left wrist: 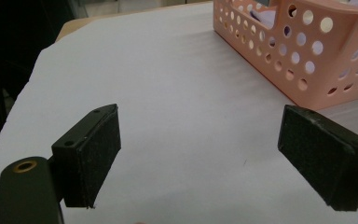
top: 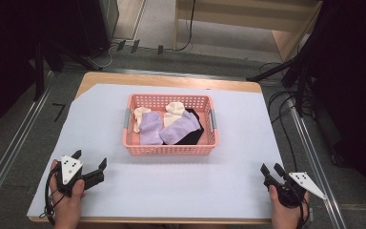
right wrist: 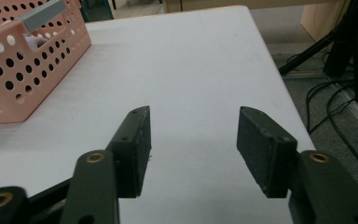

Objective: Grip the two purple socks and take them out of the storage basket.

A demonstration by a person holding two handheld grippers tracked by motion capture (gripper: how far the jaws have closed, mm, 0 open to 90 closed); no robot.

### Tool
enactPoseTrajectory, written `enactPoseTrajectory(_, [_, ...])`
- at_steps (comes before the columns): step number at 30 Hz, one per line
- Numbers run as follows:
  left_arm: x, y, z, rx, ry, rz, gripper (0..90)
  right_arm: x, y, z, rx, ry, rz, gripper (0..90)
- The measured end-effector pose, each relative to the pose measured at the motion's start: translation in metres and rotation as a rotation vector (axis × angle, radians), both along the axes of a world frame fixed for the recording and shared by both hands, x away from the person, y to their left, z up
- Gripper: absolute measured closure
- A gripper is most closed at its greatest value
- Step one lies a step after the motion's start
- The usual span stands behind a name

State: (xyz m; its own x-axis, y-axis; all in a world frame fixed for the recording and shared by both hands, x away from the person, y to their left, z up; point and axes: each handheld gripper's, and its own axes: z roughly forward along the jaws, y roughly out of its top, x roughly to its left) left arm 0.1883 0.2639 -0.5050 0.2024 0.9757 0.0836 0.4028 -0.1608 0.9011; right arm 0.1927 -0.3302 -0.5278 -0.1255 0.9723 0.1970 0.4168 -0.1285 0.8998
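Two hand-held grippers rest at the near corners of a white-covered worktop, a pink basket of socks between and beyond them. The left hand-held gripper has its jaws spread wide and holds nothing; the right hand-held gripper is likewise parted and empty, its jaws a little closer together. Both sit well apart from the basket, which lies ahead of the left one and to its right, ahead of the right one and to its left.

Inside the basket lie the socks: a lilac sock on the side toward the left hand-held gripper, a second lilac sock beside it, cream socks toward the far wall and a black sock partly underneath (how many there are in all cannot be told from here). They are likely light, soft and limp, so they should fold and sag when lifted rather than slip; nothing here looks fragile. A sensible hold is probably a pinch on a raised fold or cuff of the topmost lilac sock, taken from above, clear of the perforated wall. The basket itself looks like stiff, light plastic and might slide if a sock snags on it.
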Motion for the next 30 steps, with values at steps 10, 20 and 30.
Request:
enactPoseTrajectory(10, [0.000, 0.000, 0.000, 0.003, -0.001, -0.001, 13.9, 0.008, 0.018, 0.007, -0.044, -0.055, 0.027, 40.7])
enactPoseTrajectory(20, [0.000, 0.000, 0.000, 0.002, -0.004, -0.003, 14.0, 0.021, 0.051, 0.035, -0.055, -0.065, 0.128, 40.9])
enactPoseTrajectory(30, [0.000, 0.000, 0.000, -0.003, -0.005, -0.001, 14.0, 0.045, 0.095, 0.057, -0.041, -0.077, 0.202, 42.7])
